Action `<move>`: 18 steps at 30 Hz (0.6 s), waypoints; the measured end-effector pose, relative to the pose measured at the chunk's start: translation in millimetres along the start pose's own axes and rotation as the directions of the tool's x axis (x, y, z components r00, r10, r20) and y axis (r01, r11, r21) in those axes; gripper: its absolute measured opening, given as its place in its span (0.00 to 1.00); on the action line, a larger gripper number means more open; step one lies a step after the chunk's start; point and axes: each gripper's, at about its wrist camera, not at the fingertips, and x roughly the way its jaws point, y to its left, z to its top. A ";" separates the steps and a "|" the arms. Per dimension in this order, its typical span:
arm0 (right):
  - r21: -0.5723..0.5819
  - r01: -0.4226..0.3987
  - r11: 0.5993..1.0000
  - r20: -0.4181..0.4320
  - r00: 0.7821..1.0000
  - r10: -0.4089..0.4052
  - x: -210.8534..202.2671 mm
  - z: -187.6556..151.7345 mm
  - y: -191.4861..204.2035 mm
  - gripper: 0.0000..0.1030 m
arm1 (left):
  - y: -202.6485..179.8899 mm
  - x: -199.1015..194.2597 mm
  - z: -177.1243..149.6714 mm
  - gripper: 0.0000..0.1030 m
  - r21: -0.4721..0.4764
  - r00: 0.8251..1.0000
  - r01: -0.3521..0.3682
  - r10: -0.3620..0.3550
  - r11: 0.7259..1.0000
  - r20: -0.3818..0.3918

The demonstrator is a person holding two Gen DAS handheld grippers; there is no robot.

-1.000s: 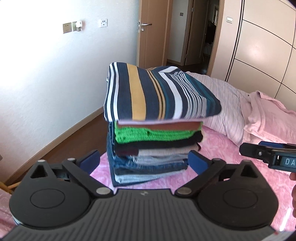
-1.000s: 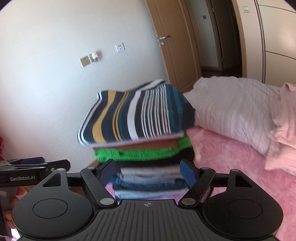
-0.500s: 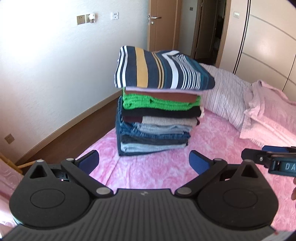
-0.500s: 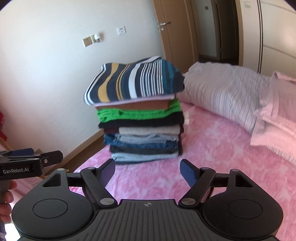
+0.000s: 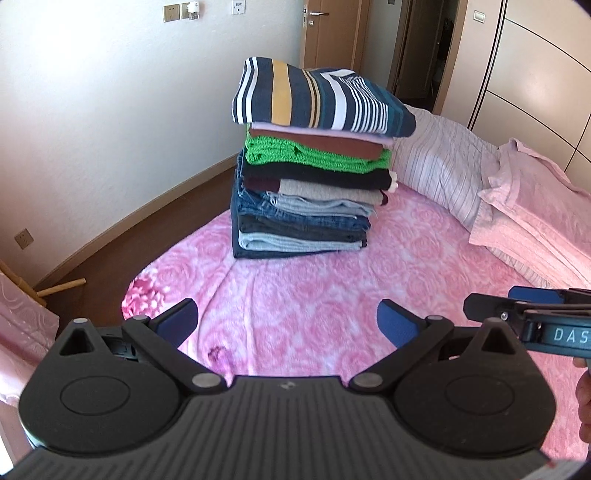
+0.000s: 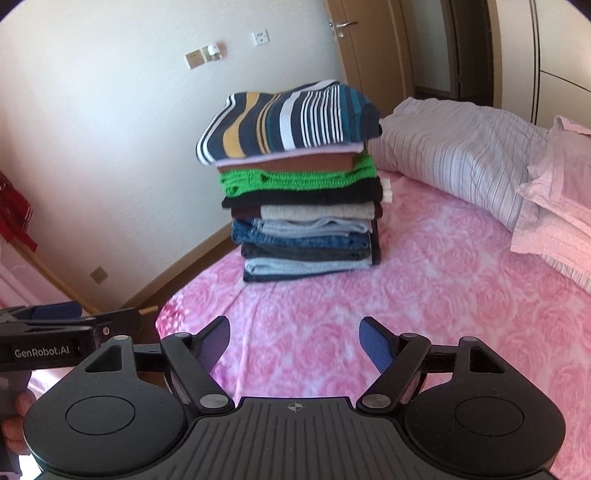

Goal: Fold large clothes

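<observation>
A tall stack of folded clothes (image 5: pixel 306 199) (image 6: pixel 306 221) stands on the pink bed (image 5: pixel 332 295) (image 6: pixel 443 288) near its far left corner. On top lies a folded striped navy, white and mustard garment (image 5: pixel 317 98) (image 6: pixel 291 120), overhanging the green, black, grey and denim layers below. My left gripper (image 5: pixel 287 321) is open and empty, well back from the stack over the bedspread. Equally open and empty, my right gripper (image 6: pixel 293 345) hovers over the bed short of the stack. Each gripper shows at the edge of the other's view.
A striped pillow (image 5: pixel 443 170) (image 6: pixel 454 147) and a pink pillow (image 5: pixel 535 206) (image 6: pixel 554 206) lie right of the stack. The white wall (image 5: pixel 110 129) and wood floor (image 5: pixel 155 229) run along the left bed edge. A door (image 5: pixel 325 33) and wardrobe (image 5: pixel 535 74) stand behind.
Both grippers have drawn back from the stack, which now looks smaller and farther away. The striped garment stays on top. Both grippers stay open.
</observation>
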 end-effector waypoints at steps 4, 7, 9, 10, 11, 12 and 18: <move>-0.014 -0.010 1.000 -0.014 1.000 0.010 -7.0 -10.5 1.7 0.72 | -3.1 -8.0 -14.6 0.99 -0.007 1.000 -0.005 0.005 1.000 -0.010; -0.035 -0.010 0.999 -0.017 1.000 0.010 -11.0 -16.7 5.2 0.72 | -2.3 -13.1 -22.8 0.99 -0.016 1.000 -0.017 0.017 1.000 -0.015; -0.045 -0.015 0.999 -0.021 1.000 0.014 -12.6 -20.5 8.2 0.72 | -1.0 -16.1 -26.3 0.99 -0.023 1.000 -0.025 0.025 0.999 -0.015; -0.049 -0.018 0.999 -0.024 1.000 0.017 -13.0 -21.9 9.6 0.72 | -0.3 -17.6 -27.6 0.99 -0.025 0.999 -0.030 0.029 0.999 -0.015; -0.053 -0.021 0.998 -0.027 0.999 0.020 -13.4 -23.4 11.2 0.72 | 0.6 -19.5 -29.2 0.99 -0.028 0.999 -0.034 0.034 0.999 -0.014; -0.057 -0.024 0.998 -0.029 0.999 0.022 -13.9 -24.6 12.5 0.72 | 1.5 -21.2 -30.6 0.99 -0.031 0.999 -0.037 0.036 0.999 -0.013; -0.076 -0.033 0.997 -0.041 0.999 0.030 -14.2 -31.1 19.1 0.72 | 5.5 -28.9 -37.5 0.99 -0.041 0.999 -0.051 0.050 0.998 -0.015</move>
